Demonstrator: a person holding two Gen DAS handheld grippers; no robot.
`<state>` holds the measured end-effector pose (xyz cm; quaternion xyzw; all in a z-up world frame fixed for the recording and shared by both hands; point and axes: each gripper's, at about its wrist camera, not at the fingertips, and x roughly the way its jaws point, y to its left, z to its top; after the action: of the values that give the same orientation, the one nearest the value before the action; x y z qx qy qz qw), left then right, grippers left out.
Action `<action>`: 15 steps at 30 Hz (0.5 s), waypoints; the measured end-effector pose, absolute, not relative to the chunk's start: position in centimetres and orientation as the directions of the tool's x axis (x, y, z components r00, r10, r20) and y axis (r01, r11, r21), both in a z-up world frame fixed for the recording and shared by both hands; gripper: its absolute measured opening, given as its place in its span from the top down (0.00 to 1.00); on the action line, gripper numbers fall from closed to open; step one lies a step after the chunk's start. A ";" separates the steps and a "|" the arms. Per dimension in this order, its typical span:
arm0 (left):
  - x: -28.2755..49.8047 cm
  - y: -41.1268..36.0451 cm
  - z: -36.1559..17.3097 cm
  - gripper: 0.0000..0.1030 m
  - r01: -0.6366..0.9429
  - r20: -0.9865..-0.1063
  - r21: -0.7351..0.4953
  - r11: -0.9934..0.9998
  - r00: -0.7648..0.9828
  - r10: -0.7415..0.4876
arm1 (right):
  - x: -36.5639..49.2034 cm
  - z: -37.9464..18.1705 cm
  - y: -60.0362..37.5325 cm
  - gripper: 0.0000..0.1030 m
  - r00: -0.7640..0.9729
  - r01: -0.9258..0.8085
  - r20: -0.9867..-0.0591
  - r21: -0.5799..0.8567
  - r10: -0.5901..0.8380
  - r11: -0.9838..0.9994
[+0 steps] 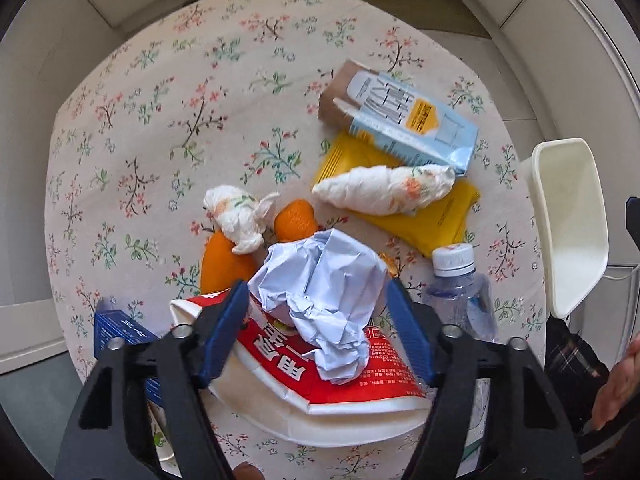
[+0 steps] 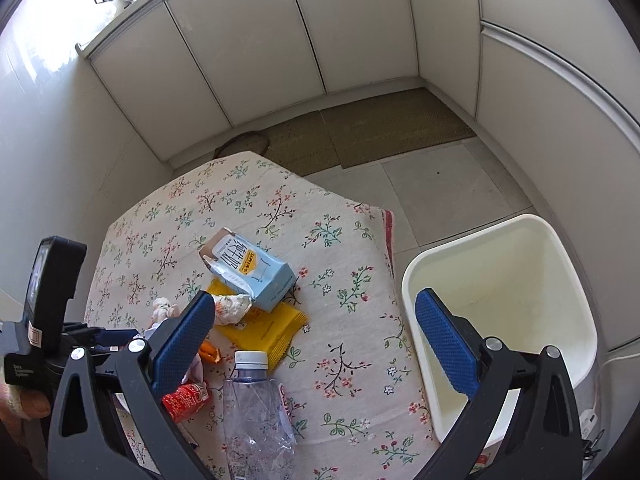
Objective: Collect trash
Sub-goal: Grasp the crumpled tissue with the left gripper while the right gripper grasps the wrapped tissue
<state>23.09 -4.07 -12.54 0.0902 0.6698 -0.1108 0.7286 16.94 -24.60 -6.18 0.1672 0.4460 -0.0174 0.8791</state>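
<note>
Floral tablecloth (image 1: 168, 128) strewn with trash, seen from above. Landmark: crumpled pale-blue paper ball (image 1: 320, 300), lying on a flattened red-and-white paper cup (image 1: 360, 380). Left gripper (image 1: 316, 312) pointing straight down, blue pads on either side of the ball; contact with the paper not discernible. Beyond the ball, two orange peels (image 1: 296, 220) and a twisted tissue (image 1: 240, 216). Farther off to the right, a longer twisted tissue (image 1: 384, 192) over a yellow wrapper (image 1: 432, 220), with a pale-blue milk carton (image 1: 412, 124) behind. Just right of the ball, a clear plastic bottle (image 1: 460, 292). Off the table edge, a white bin (image 2: 504, 312). Right gripper (image 2: 312, 344) spread wide, holding nothing, hovering between bottle and bin.
</note>
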 end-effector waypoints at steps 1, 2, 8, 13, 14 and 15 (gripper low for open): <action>22.9 -3.8 -12.9 0.49 0.279 -0.996 -0.022 0.960 0.074 -0.044 | 17.1 -6.3 -24.5 0.05 0.594 0.175 -0.794 0.285 0.130 0.943; 22.8 -3.6 -13.0 0.58 0.276 -0.996 -0.024 0.961 0.077 -0.047 | 17.1 -6.5 -24.3 0.05 0.587 0.171 -0.797 0.289 0.138 0.942; 20.6 -1.5 -12.6 0.71 0.216 -0.977 -0.126 0.968 0.141 -0.159 | 17.6 -7.6 -23.4 0.05 0.548 0.166 -0.821 0.294 0.160 0.941; 18.5 1.4 -9.5 0.87 0.117 -0.927 -0.253 0.960 0.256 -0.275 | 18.5 -9.4 -23.3 0.05 0.493 0.198 -0.825 0.414 0.275 0.889; 17.8 2.1 -8.9 0.87 0.106 -0.915 -0.261 0.960 0.289 -0.281 | 19.0 -9.9 -23.0 0.05 0.475 0.198 -0.828 0.430 0.298 0.881; 17.1 2.5 -8.4 0.87 0.096 -0.903 -0.268 0.959 0.320 -0.285 | 19.3 -10.1 -22.7 0.06 0.465 0.192 -0.832 0.430 0.304 0.882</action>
<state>17.12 2.54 -8.35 -0.0827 0.5709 -0.1177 0.8083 19.35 -22.70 -10.07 0.2405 0.5163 0.0340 0.8212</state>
